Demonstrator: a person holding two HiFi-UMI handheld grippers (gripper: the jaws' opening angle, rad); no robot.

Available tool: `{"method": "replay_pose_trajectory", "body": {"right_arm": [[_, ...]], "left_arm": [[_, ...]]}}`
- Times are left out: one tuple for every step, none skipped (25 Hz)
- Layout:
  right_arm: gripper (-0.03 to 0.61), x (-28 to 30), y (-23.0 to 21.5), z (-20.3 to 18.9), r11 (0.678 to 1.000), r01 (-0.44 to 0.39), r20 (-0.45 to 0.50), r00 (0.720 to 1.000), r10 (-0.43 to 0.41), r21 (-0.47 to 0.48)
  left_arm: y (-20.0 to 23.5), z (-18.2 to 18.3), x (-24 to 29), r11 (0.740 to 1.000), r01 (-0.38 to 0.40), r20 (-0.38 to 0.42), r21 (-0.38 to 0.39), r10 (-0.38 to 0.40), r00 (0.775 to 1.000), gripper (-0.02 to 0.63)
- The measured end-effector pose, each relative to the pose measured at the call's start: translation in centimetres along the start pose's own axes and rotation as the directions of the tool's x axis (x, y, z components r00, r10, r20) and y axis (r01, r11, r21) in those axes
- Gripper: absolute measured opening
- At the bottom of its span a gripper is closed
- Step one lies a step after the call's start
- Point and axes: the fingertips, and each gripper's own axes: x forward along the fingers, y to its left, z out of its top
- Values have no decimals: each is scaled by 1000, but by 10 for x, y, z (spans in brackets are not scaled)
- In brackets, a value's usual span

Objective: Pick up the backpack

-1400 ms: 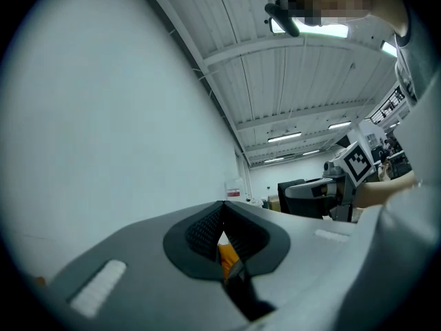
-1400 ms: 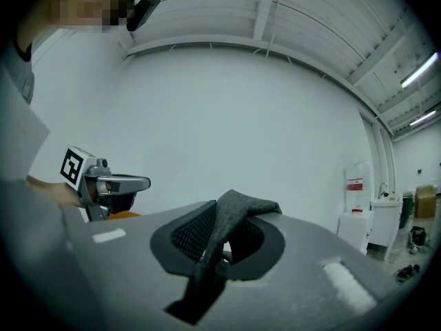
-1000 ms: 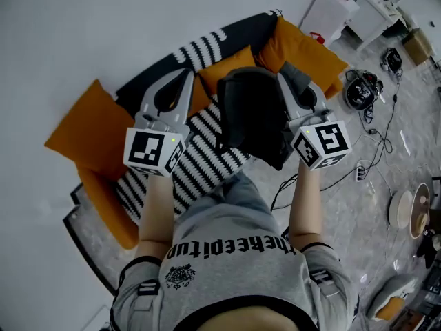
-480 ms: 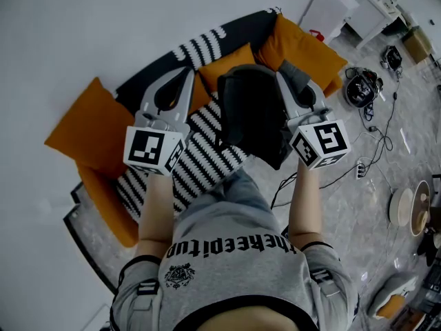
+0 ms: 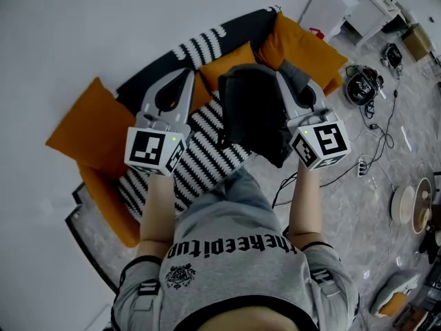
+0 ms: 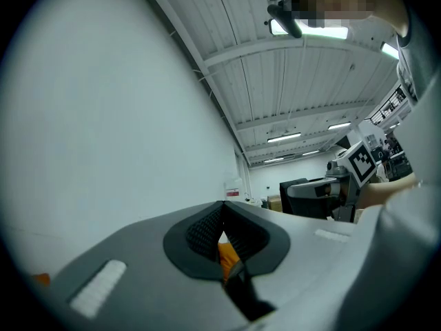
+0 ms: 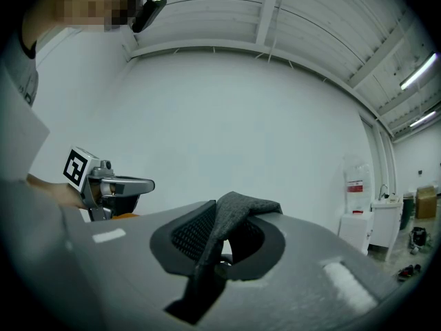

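In the head view a black backpack (image 5: 253, 112) hangs in the air in front of the person, above the striped sofa (image 5: 207, 154). My right gripper (image 5: 283, 68) is shut on its grey top strap (image 7: 238, 209), which folds over the jaws in the right gripper view. My left gripper (image 5: 187, 72) is held level to the left of the backpack and apart from it. Its fingertips (image 6: 222, 209) meet with nothing between them; only a bit of orange cushion shows through the gap behind them.
Orange cushions (image 5: 89, 129) (image 5: 303, 47) lie on the sofa against a white wall. To the right, cables (image 5: 375, 133) and a dark round object (image 5: 362, 92) sit on the grey floor. A white cabinet (image 5: 331, 9) stands at the far right.
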Motion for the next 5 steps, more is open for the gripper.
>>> {"method": "replay_pose_trajectory", "body": {"right_arm": [[41, 0, 1, 0, 1000, 1, 1, 1000, -1, -1], [41, 0, 2, 0, 1000, 3, 2, 1000, -3, -1], [41, 0, 3, 0, 1000, 5, 4, 1000, -5, -1], [41, 0, 4, 0, 1000, 7, 6, 1000, -7, 0], [41, 1, 4, 0, 1000, 9, 7, 1000, -9, 0]], "left_arm": [[1, -1, -1, 1000, 0, 0, -2, 0, 1000, 17], [1, -1, -2, 1000, 1, 0, -3, -1, 1000, 17], [2, -2, -3, 1000, 2, 0, -4, -2, 1000, 17], [2, -2, -3, 1000, 3, 0, -5, -3, 1000, 17], [3, -3, -3, 1000, 4, 0, -6, -4, 1000, 17]]}}
